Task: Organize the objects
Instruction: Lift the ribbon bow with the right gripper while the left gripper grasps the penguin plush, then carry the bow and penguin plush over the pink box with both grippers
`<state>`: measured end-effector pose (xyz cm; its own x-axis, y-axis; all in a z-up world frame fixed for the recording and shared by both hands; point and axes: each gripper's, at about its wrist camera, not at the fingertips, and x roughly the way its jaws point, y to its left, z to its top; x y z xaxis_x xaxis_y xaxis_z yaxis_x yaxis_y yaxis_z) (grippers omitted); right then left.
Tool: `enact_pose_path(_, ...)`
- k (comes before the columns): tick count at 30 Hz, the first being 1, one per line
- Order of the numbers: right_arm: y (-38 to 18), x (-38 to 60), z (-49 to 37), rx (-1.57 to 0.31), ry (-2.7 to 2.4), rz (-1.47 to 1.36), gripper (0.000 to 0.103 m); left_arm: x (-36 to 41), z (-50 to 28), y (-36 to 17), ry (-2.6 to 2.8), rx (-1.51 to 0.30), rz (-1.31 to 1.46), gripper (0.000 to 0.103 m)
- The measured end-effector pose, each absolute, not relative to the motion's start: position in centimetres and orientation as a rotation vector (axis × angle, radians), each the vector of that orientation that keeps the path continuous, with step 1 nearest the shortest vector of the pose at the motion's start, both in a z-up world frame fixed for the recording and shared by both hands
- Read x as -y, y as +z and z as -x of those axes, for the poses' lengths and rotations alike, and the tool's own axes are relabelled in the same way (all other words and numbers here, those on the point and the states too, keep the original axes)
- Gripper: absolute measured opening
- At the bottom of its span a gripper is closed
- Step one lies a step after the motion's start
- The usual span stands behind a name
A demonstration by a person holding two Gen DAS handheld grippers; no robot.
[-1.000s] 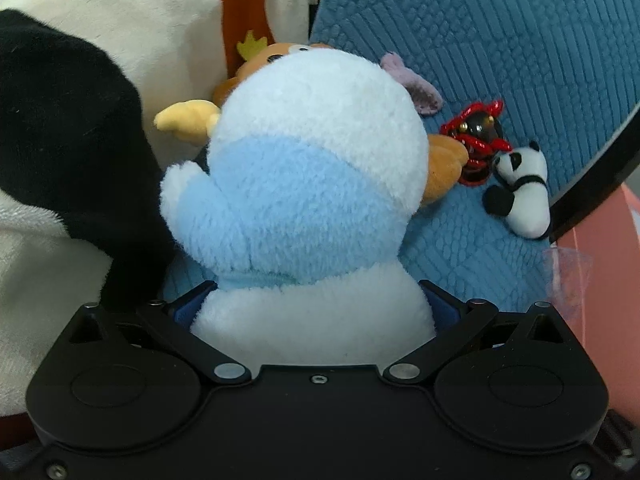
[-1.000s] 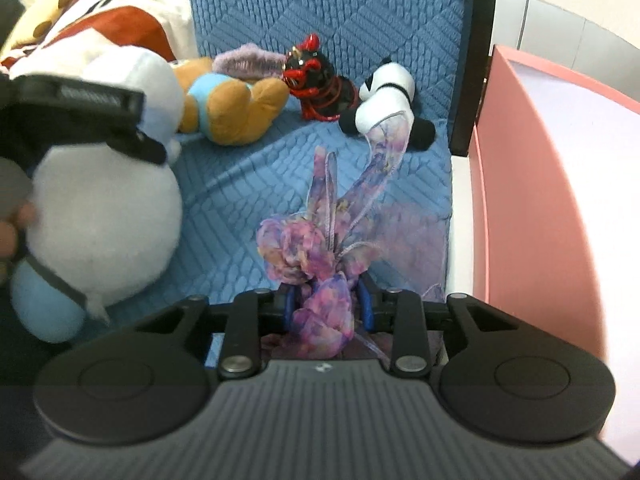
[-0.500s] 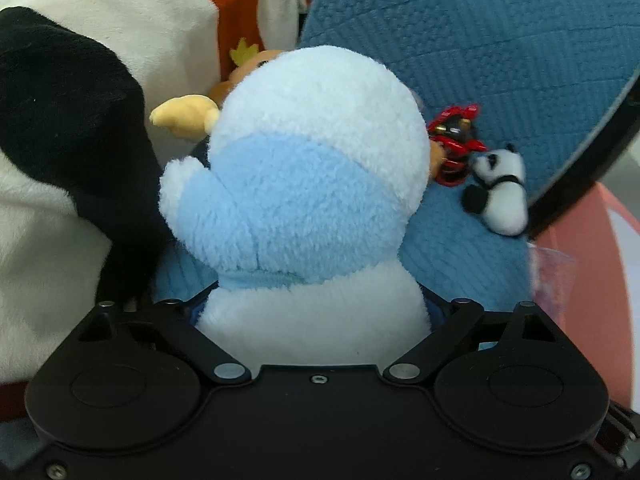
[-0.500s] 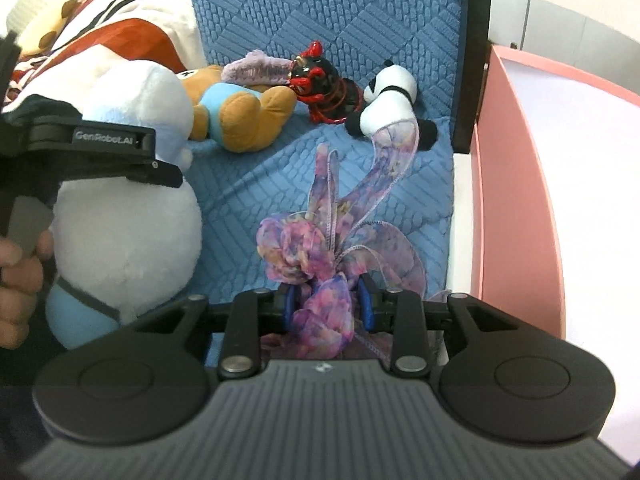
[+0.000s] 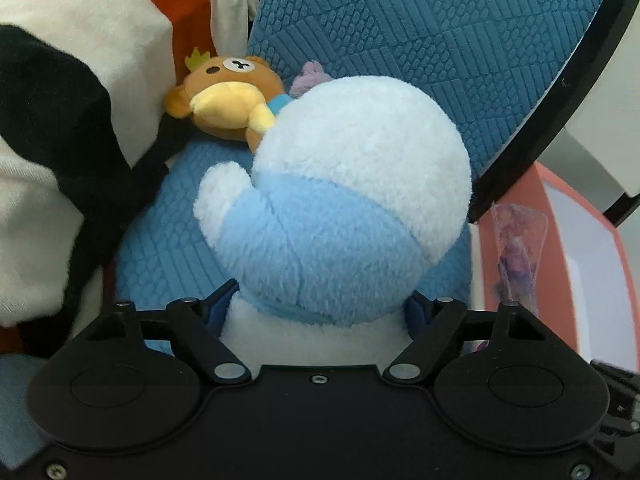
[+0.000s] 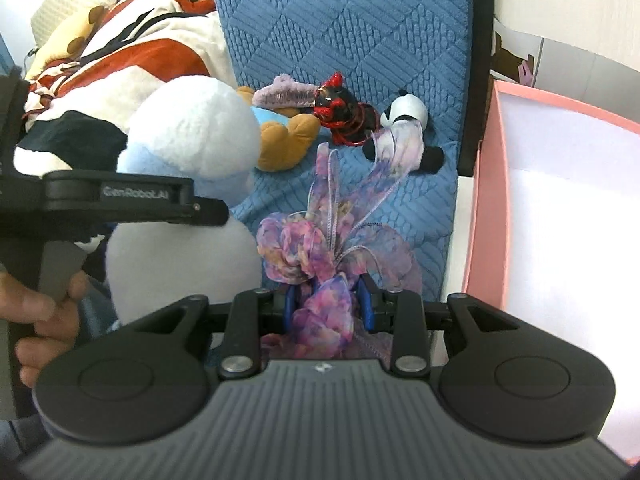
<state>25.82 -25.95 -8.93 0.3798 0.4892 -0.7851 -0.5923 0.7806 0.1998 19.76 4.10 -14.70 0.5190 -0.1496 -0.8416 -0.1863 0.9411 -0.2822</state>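
A white and light-blue plush point(image 5: 352, 184) fills the left wrist view. My left gripper point(image 5: 316, 312) grips its white body, and the jaws are closing further on the soft fur. The right wrist view shows the same plush point(image 6: 192, 128) lifted off the blue cushion, a left finger point(image 6: 136, 200) across it and a person's hand point(image 6: 36, 312) on the handle. My right gripper point(image 6: 326, 300) is shut on a purple floral ribbon bow point(image 6: 320, 248), whose tails stick up in front. The bow's tail point(image 5: 518, 240) also shows at the right edge of the left wrist view.
On the blue quilted cushion point(image 6: 360, 20) lie a brown bear plush point(image 6: 284, 144), a purple fuzzy piece point(image 6: 284, 92), a red-and-black figure point(image 6: 340, 112) and a small panda point(image 6: 404, 120). A pink open box point(image 6: 560, 200) stands on the right. A big white, orange and black plush point(image 5: 80, 80) lies on the left.
Both grippers have risen with their loads. In the left wrist view the plush now covers the panda and red figure, and the bear's face has come into sight. The pink box shows more.
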Motion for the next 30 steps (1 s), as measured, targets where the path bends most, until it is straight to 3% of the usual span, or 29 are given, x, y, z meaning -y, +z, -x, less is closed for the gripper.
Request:
enact_pose_path(11,-4.7,28.2,-26.3,-0.914,0.700,0.109,0.034,-2.8,-19.5,-11.5,-0.061,-1.046,0.528,0.075)
enact_pose_path(30,4.1,37.2,-30.7,-0.829,0.611,0.051,0.035,7.6,-22.5,-0.4,-0.228,-0.968,0.510,0.076)
